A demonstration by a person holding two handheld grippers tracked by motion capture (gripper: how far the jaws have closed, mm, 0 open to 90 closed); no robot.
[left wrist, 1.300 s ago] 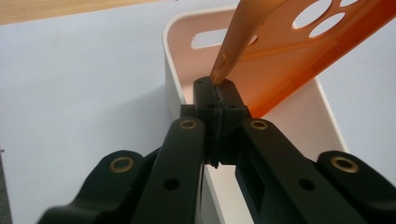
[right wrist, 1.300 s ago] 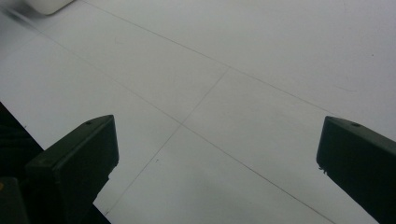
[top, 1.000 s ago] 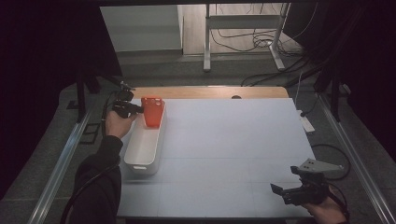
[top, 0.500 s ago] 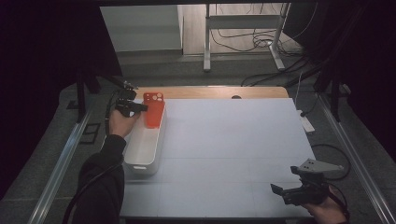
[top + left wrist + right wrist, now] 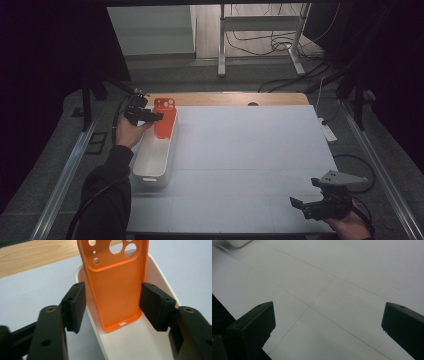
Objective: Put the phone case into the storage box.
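Dark room hides the tabletop's (image 5: 250, 150) surroundings. An orange case (image 5: 116, 282), top cut off, leans in the white bin (image 5: 152, 160); left tool (image 5: 112, 302) just released it, right tool (image 5: 328, 322) gapes, empty.

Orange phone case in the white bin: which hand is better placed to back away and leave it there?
Left. The left gripper has just been opening, pads clear of the orange phone case leaning in the white bin. The right gripper sits open at the table's near right corner.
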